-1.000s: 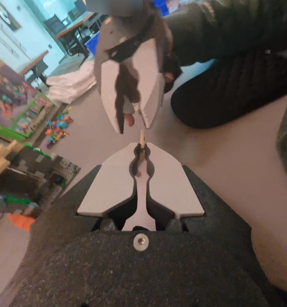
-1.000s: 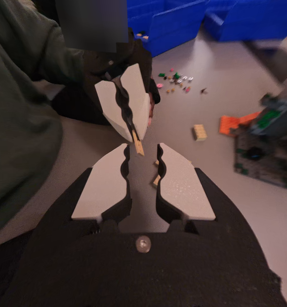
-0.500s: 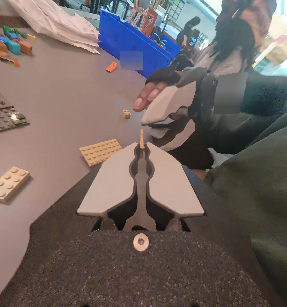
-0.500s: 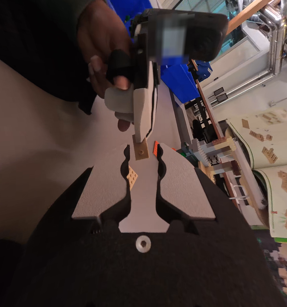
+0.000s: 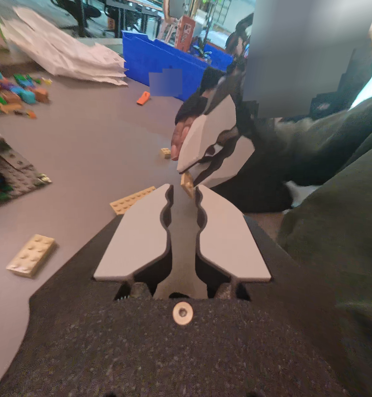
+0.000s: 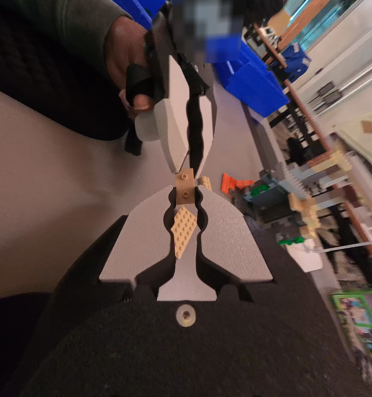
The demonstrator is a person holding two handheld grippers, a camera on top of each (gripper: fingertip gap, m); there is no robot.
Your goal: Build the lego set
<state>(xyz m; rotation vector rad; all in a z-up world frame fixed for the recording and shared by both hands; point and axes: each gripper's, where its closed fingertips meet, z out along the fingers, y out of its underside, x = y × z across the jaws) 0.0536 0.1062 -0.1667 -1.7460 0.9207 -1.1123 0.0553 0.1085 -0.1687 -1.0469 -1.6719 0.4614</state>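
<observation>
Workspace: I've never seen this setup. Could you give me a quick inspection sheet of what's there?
Surface: grey tabletop, mostly bare.
Job's things: small tan plate; large tan plate and thick tan plate lying flat; partly built grey model.
Clutter: loose coloured pieces, orange piece, white bags.
Grippers: right tool shut on the small tan plate, off the table; left tool open, tips beside that plate.
Cables: nothing seen.
Surroundings: blue bins, green set box, furniture beyond.
</observation>
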